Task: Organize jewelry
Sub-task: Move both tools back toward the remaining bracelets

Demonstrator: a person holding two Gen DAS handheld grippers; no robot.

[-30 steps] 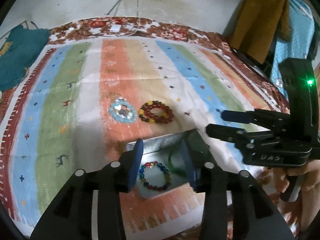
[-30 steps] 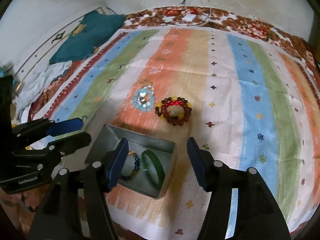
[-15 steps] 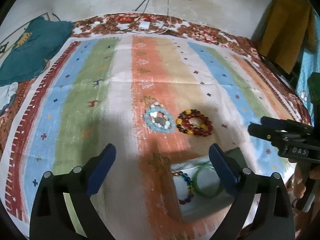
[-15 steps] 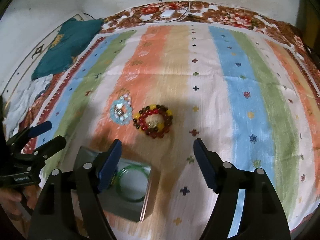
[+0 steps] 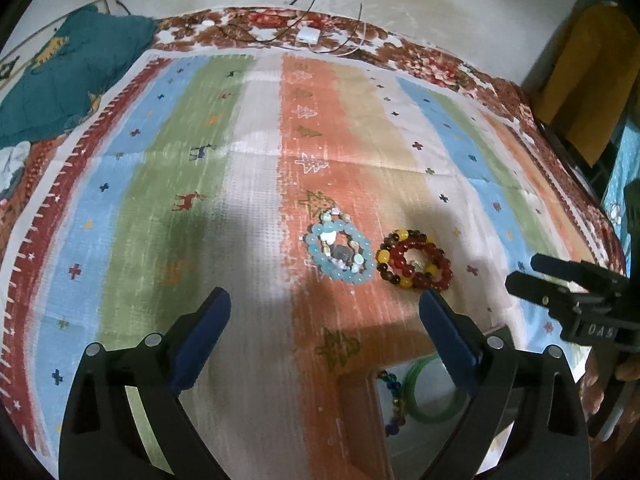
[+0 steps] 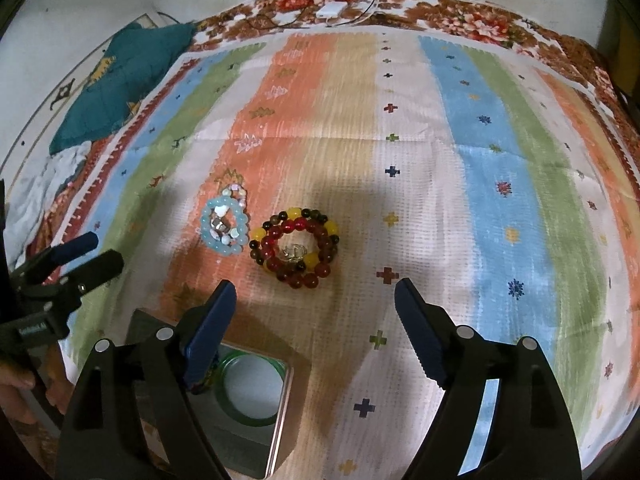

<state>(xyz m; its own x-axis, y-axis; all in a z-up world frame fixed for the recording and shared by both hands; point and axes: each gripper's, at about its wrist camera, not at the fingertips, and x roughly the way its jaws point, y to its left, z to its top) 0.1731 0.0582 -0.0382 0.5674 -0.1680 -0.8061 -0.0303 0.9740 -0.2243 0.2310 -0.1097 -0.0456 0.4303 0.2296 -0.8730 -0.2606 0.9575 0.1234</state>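
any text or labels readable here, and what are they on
"DAS": white letters on the body of the right tool, seen from the left wrist view.
White label on the body of the left tool, seen from the right wrist view: too blurred to read.
Nothing else carries text.

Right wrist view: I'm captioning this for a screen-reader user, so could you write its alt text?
The open right gripper hangs empty over a striped cloth, with a red-and-yellow bead bracelet and a light-blue bead bracelet lying side by side ahead of it. Near its left finger, a metal box holds a green bangle. The left gripper shows at the left edge.
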